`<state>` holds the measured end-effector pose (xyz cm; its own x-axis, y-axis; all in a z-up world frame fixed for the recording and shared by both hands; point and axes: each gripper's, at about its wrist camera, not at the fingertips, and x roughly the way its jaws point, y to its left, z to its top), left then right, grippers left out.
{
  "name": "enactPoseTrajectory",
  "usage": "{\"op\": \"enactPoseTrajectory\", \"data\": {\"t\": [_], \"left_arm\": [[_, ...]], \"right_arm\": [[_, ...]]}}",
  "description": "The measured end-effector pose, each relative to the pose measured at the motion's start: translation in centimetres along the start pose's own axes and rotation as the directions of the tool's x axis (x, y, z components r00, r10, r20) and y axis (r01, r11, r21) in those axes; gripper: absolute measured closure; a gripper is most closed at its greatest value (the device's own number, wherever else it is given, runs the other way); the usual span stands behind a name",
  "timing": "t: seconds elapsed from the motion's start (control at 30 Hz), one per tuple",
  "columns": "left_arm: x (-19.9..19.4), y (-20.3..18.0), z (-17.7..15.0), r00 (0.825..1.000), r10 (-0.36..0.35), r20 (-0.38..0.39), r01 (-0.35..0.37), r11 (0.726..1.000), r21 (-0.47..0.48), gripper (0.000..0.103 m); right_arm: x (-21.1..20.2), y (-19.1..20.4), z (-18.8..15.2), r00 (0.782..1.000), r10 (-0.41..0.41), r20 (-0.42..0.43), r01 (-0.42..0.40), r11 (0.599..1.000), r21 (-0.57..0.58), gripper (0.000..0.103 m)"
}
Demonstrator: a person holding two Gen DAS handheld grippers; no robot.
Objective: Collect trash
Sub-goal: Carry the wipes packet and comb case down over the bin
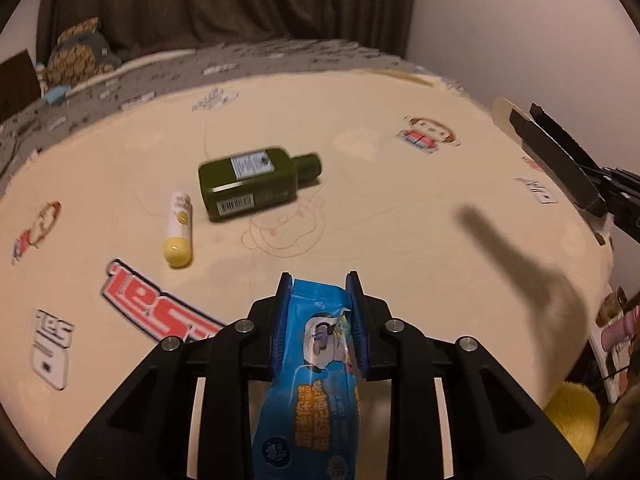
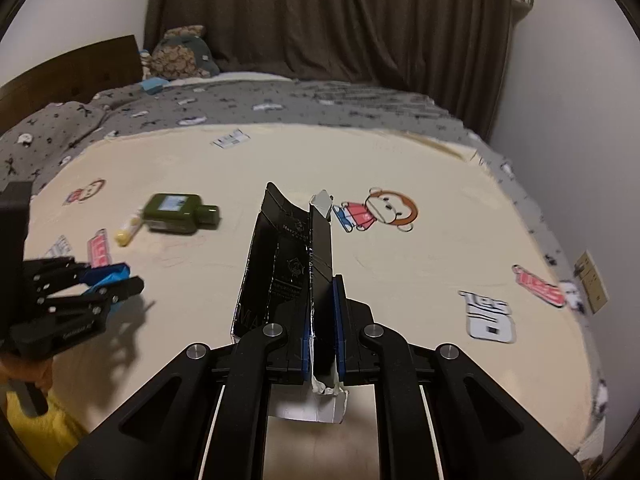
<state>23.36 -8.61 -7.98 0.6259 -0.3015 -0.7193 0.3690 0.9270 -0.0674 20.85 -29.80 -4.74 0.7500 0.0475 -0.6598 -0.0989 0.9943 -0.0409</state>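
Black carton (image 2: 286, 264) lengthwise along right tool (image 2: 322, 312)

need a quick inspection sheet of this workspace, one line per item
surface: cream sheet with cartoon prints, spread over a bed.
job's things: blue wrapper held in the left gripper; black carton, flattened, held in the right gripper; green bottle lying on its side on the sheet; yellow tube lying beside it, close by.
clutter: nothing seen on the sheet beyond those.
grippers: left gripper shut on the wrapper; right gripper shut on the carton.
cables: nothing seen.
surroundings: grey bedding, brown curtain, plush toy by the headboard, white walls.
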Motion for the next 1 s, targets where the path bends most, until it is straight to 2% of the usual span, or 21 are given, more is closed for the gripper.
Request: {"op": "enactPoseTrajectory", "data": {"t": [0.23, 0.53, 0.73, 0.83, 1.0], "left_arm": [[-6.3, -1.5, -2.6, 0.997, -0.027, 0.075, 0.023, 0.998, 0.05, 0.078], [-12.6, -3.7, -9.8, 0.994, -0.034, 0.104, 0.02, 0.992, 0.126, 0.078], [-13.1, -3.6, -15.6, 0.999, -0.025, 0.029, 0.022, 0.995, 0.1, 0.078], [-12.4, -3.4, -18.0, 0.999, -0.04, -0.026, 0.042, 0.996, 0.076, 0.078], [-10.5, -2.6, -21.6, 0.99, -0.061, -0.124, 0.065, 0.998, 0.027, 0.078]], "right_arm": [[-8.1, 1.8, -3.1, 0.996, 0.039, 0.082, -0.035, 0.998, -0.047, 0.093], [-13.1, 3.9, -9.7, 0.988, 0.11, 0.105, -0.111, 0.994, -0.004, 0.093], [-13.1, 6.6, -14.2, 0.987, 0.161, 0.026, -0.161, 0.987, 0.008, 0.093], [-12.2, 7.6, -16.4, 0.976, 0.213, -0.038, -0.211, 0.976, 0.045, 0.093], [-10.0, 9.9, -19.4, 0.946, 0.291, -0.146, -0.28, 0.956, 0.092, 0.093]]}}
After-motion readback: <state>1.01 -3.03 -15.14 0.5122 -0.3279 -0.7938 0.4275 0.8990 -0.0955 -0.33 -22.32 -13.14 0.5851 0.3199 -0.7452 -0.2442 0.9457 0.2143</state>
